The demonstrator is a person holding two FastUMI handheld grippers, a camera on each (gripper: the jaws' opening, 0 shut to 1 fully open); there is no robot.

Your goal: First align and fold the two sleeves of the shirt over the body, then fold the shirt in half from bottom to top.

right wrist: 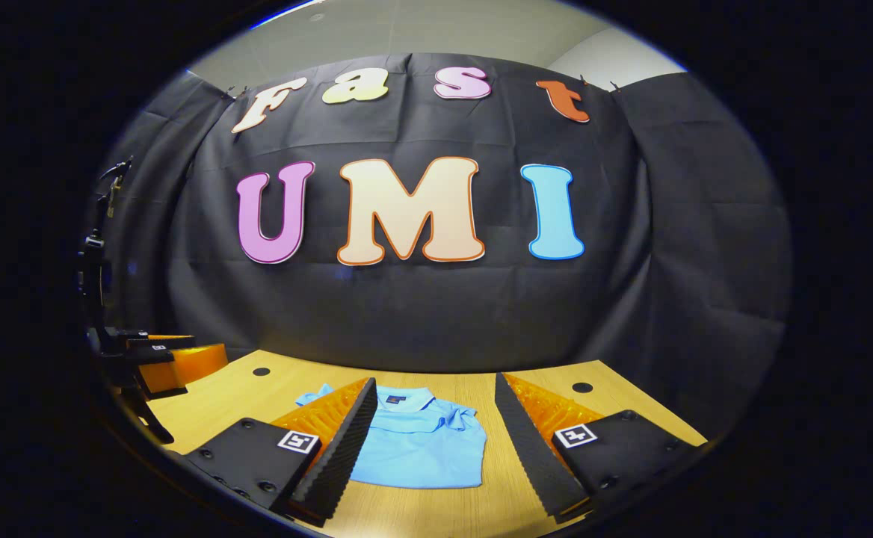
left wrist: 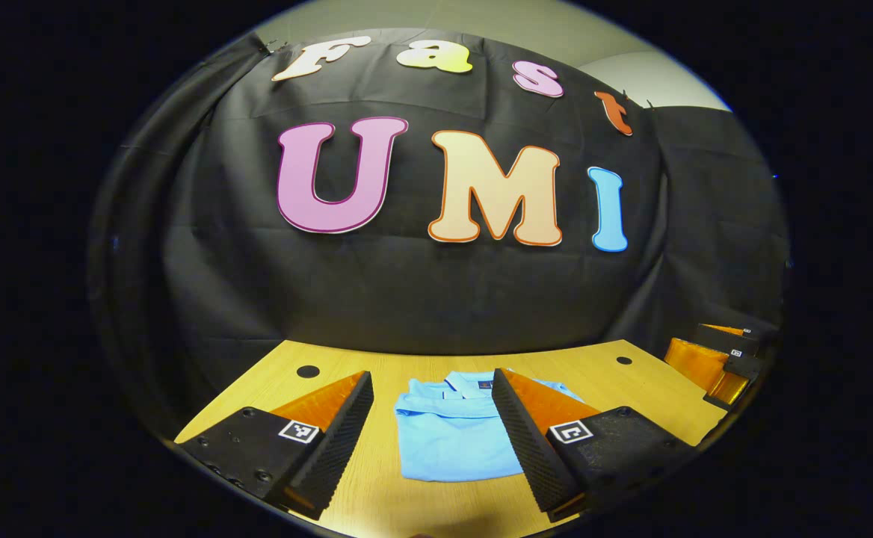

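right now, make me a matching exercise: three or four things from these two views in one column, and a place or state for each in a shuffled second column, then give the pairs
Things
1. shirt
2. left gripper
3. right gripper
4. table

Places or states
A. fingers spread apart, with the shirt's right part showing between them
B. wooden, with round dark holes near its far edge
C. light blue, lying flat in a compact folded shape, collar toward the wall
D. fingers spread apart, with the shirt's left part showing between them

Pairs: 1-C, 2-D, 3-A, 4-B
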